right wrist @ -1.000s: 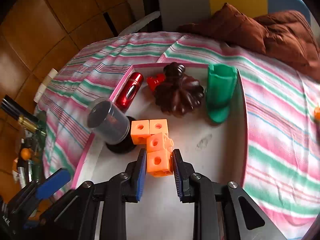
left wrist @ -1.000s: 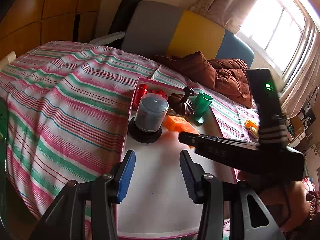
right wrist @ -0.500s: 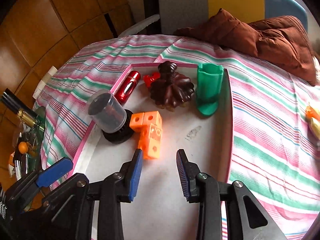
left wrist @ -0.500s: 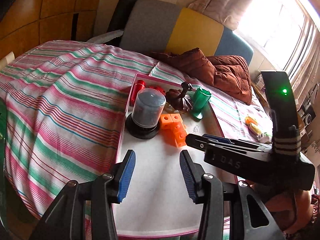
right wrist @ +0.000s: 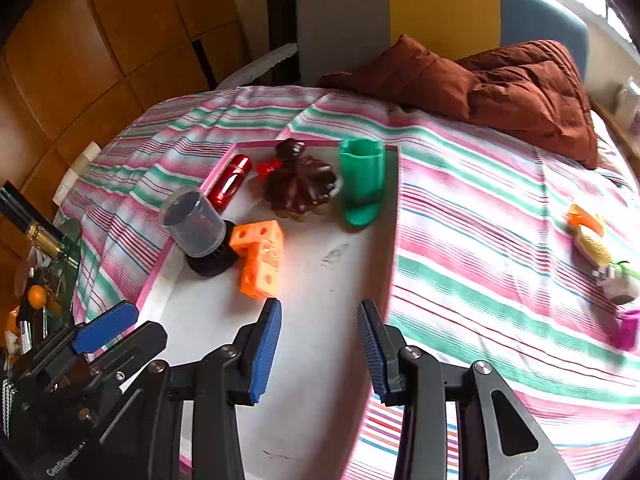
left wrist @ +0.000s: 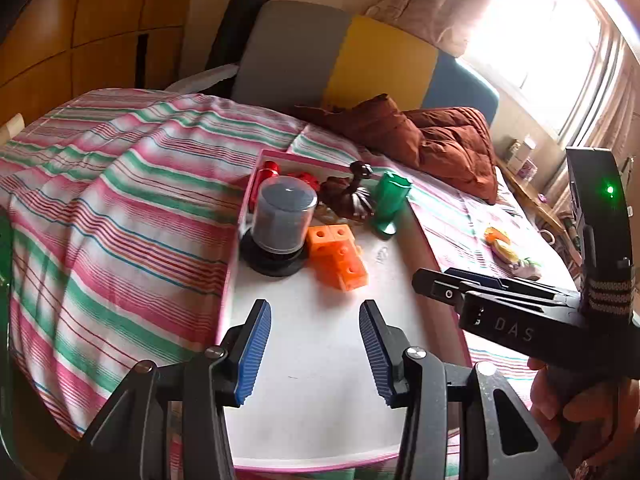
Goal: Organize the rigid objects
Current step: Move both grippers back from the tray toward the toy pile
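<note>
A white tray with a pink rim (left wrist: 320,364) (right wrist: 316,360) lies on the striped bed. On it stand an orange block cluster (left wrist: 338,256) (right wrist: 260,256), a clear disc case on a black base (left wrist: 282,220) (right wrist: 196,226), a red cylinder (right wrist: 230,186), a brown pumpkin figure (left wrist: 348,196) (right wrist: 300,184) and a green cup (left wrist: 390,204) (right wrist: 362,178). My left gripper (left wrist: 314,354) is open and empty above the tray's near half. My right gripper (right wrist: 320,354) is open and empty, short of the orange blocks; it also shows in the left wrist view (left wrist: 496,300).
Small toys (right wrist: 592,240) and a pink piece (right wrist: 628,328) lie on the striped blanket (right wrist: 480,240) right of the tray. A brown pillow (right wrist: 500,84) and a grey-yellow-blue headboard (left wrist: 340,52) stand behind. A cluttered side table (right wrist: 36,292) is at the left.
My right gripper opened, let go of the orange blocks and pulled back. The blocks now rest on the tray by the disc case. My left gripper stayed open.
</note>
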